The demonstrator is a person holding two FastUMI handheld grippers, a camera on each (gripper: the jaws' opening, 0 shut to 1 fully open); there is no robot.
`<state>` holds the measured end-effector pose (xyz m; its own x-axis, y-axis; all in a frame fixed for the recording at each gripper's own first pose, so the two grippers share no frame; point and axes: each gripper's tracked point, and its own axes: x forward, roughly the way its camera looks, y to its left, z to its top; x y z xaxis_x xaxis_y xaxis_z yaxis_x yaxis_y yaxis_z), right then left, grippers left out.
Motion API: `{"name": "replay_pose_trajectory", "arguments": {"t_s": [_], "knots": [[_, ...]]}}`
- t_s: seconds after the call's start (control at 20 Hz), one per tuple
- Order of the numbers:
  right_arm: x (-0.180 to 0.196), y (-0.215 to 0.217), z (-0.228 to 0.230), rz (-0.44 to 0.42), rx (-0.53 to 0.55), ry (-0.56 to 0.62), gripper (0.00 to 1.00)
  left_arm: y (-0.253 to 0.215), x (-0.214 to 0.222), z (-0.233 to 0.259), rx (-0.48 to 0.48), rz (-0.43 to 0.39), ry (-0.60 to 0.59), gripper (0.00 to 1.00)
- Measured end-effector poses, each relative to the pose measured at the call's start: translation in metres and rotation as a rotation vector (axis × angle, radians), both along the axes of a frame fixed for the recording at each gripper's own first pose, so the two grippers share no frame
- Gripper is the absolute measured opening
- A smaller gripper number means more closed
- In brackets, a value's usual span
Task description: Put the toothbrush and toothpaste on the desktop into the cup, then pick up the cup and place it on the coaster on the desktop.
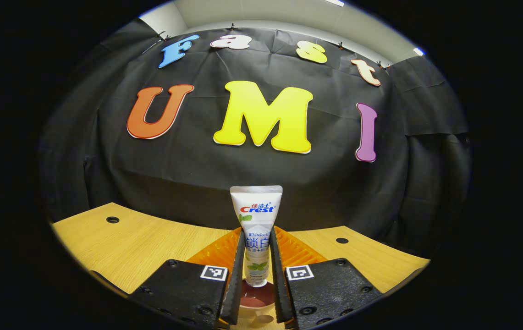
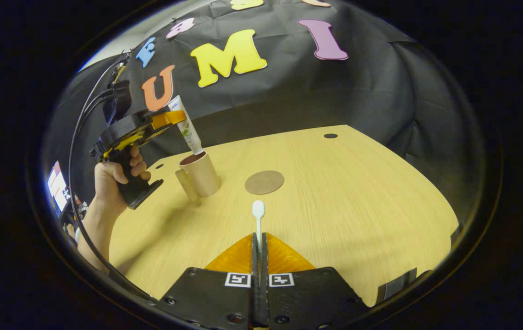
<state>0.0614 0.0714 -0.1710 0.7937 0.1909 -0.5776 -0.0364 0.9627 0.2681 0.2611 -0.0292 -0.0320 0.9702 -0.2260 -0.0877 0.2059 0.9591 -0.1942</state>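
Observation:
In the left gripper view my left gripper [image 1: 256,256] is shut on a white toothpaste tube [image 1: 256,215], held upright with its cap end down just above the open mouth of the cup [image 1: 255,302]. The right gripper view shows that same gripper [image 2: 169,120] farther off in a person's hand, the toothpaste tube [image 2: 188,128] tilted over the beige handled cup [image 2: 200,175]. My right gripper [image 2: 259,243] is shut on a white toothbrush [image 2: 258,215], whose head sticks out forward above the desk. A round brown coaster [image 2: 264,182] lies flat to the right of the cup.
The wooden desktop [image 2: 344,201] has small round holes, one [image 2: 330,135] near its far edge. A person's hand [image 2: 114,176] and forearm reach in from the left. Black cloth walls close the back.

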Motion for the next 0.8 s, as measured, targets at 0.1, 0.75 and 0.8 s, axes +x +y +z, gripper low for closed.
{"name": "replay_pose_trajectory", "arguments": {"t_s": [0.1, 0.75, 0.8], "knots": [[0.000, 0.001, 0.000, 0.003, -0.003, -0.003, 0.00, 0.001, -0.001, 0.000, 0.000, 0.000, 0.005, 0.33], [0.003, 0.013, 0.019, 0.033, 0.008, -0.048, 0.00, 0.018, -0.016, -0.004, 0.058, 0.044, 0.026, 0.93], [0.007, 0.015, 0.026, 0.041, 0.017, -0.063, 0.00, 0.024, -0.020, -0.002, 0.057, 0.055, 0.026, 0.94]]}}
